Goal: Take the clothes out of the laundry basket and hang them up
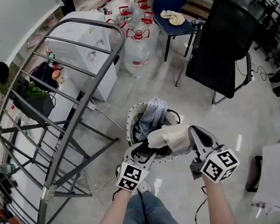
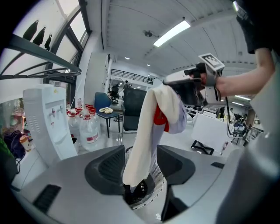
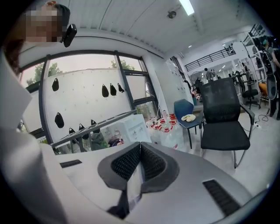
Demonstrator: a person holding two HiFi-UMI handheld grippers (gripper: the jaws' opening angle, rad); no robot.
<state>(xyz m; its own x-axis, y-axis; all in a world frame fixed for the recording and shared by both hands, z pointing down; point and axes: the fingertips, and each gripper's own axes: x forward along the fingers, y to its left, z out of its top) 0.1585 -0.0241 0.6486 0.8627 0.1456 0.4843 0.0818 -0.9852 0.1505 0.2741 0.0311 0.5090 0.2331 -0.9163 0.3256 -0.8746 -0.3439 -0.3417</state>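
The right tongs (image 1: 189, 137) are shut tight on a cream cloth (image 1: 169, 137), and a thin bit of it is pinched between the two jaws. The cloth hangs long and straight down from them, with a red patch near the top (you can see it in the left gripper view). Its loose bottom end dangles right between the jaws of the left tongs (image 1: 146, 153). Those jaws stand wide apart and do not press on the cloth, so the left tongs hold nothing.

In the head view, both tongs are in the lower middle of the frame, just above the laundry basket (image 1: 129, 125). The basket has more clothes in it, a blue-grey bundle on top.

The grey drying rack (image 1: 67, 138) fills the left side of the frame, well apart from the cloth. The left tongs are the nearer ones to it. I think the next move is for the left tongs to pinch the hanging end. Then both can carry the cloth left, towards the bars.
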